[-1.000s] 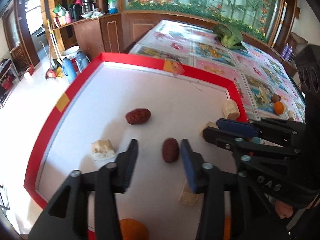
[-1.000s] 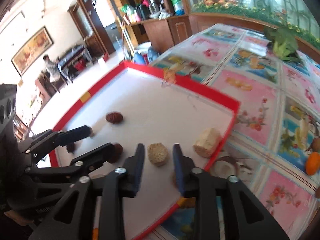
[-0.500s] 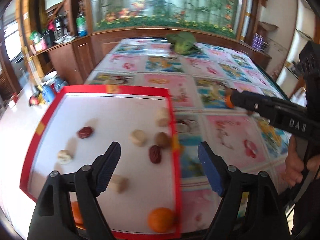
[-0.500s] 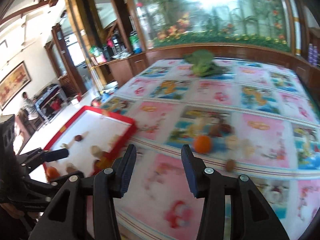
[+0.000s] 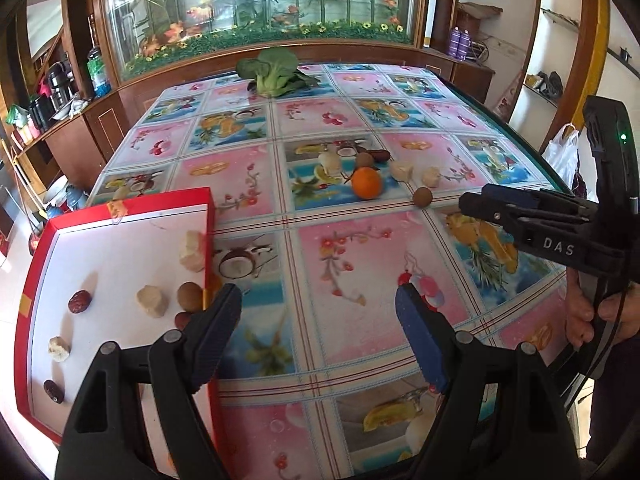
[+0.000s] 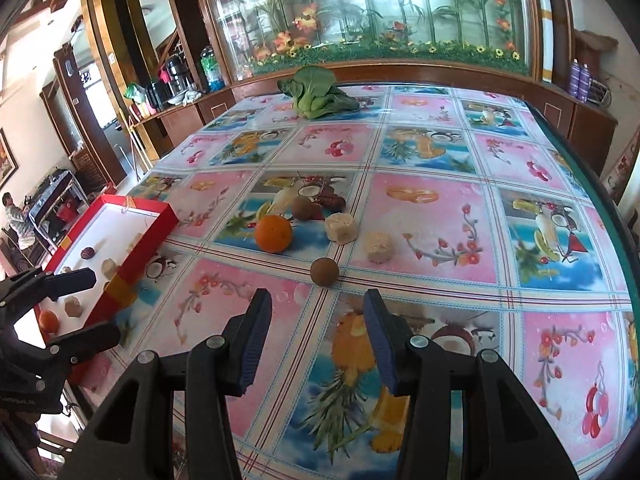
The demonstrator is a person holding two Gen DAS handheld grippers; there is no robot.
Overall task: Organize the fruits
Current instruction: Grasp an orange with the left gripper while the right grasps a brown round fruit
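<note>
A red-rimmed white tray (image 5: 120, 208) at the table's left holds red dates (image 5: 79, 301), pale chunks (image 5: 152, 300) and a brown round fruit (image 5: 189, 297). On the tablecloth lie an orange (image 6: 274, 233), a brown round fruit (image 6: 324, 271), pale chunks (image 6: 340, 229) and a dark date (image 6: 330, 201). My left gripper (image 5: 318, 336) is open and empty above the cloth beside the tray. My right gripper (image 6: 316, 338) is open and empty, just short of the brown fruit; it also shows in the left wrist view (image 5: 520, 216).
A green leafy vegetable (image 6: 316, 94) lies at the table's far side. A wooden cabinet with an aquarium panel (image 6: 380, 8) runs behind the table. The table's right edge (image 6: 600, 200) curves down the right side.
Both grippers pulled back from the tray, opened wider and swung right over the tablecloth. The right gripper now faces the loose fruits.
</note>
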